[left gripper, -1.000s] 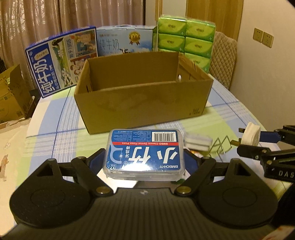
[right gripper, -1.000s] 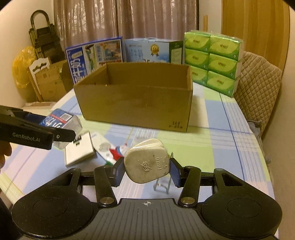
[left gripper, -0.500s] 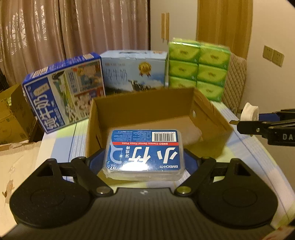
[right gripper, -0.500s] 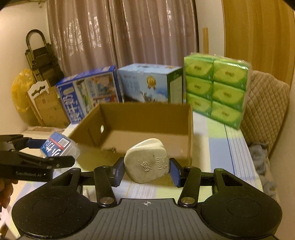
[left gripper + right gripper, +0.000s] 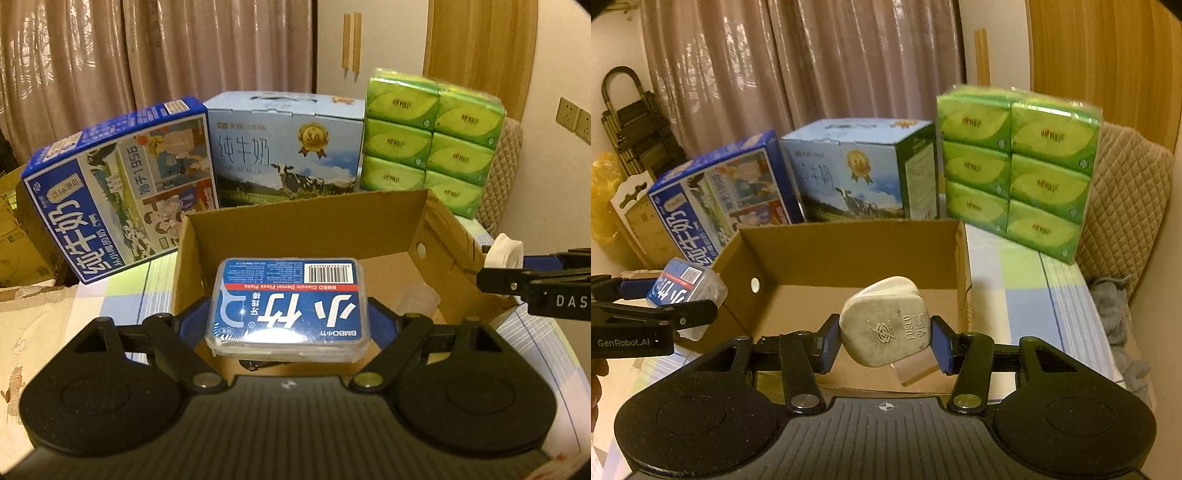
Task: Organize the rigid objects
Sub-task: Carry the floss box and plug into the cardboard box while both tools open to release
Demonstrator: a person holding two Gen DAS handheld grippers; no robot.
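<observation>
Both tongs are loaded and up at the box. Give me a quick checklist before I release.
1. Left tongs clamp the floss case: ok.
2. Right tongs clamp the plug: ok.
3. Box open on top: ok.
4. Floss case over the opening: ok, it sits above the near wall and floor.
5. Plug over the opening: ok, box floor shows behind it.
6. Floor below each drop free: cannot tell, something pale lies inside.

Warm, dim indoor light; sharp centres, fisheye bending and dark vignette at the corners.
</observation>
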